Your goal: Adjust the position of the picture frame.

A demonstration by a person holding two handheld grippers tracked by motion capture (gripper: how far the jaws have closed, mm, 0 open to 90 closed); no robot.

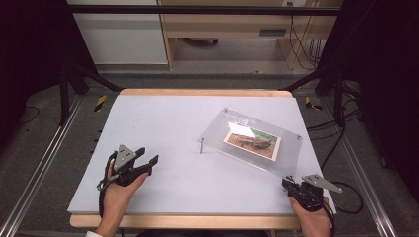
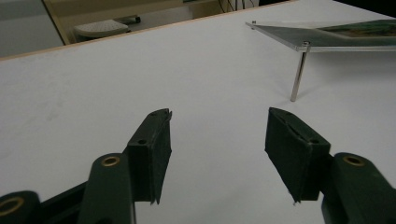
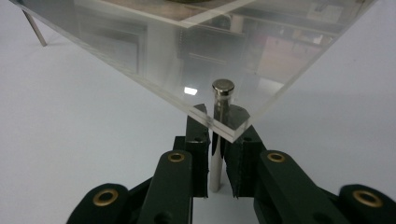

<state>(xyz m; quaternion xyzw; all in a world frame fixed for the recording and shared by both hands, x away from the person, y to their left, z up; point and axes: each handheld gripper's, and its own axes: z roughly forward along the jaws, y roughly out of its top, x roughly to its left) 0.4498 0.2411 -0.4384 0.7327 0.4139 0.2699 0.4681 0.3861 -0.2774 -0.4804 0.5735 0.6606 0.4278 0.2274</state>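
Your right gripper (image 3: 215,154) is clamped on the metal leg (image 3: 218,140) at the near corner of the acrylic frame (image 1: 276,158), lower right of the high view, while your left gripper (image 2: 217,140) hangs half open, holding nothing, lower left.

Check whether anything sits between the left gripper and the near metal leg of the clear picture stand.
Nothing visible does. The left gripper has open jaws with nothing between them, and bare white table runs from it to the metal leg under the acrylic stand. The right gripper is shut on another leg at the stand's near corner.
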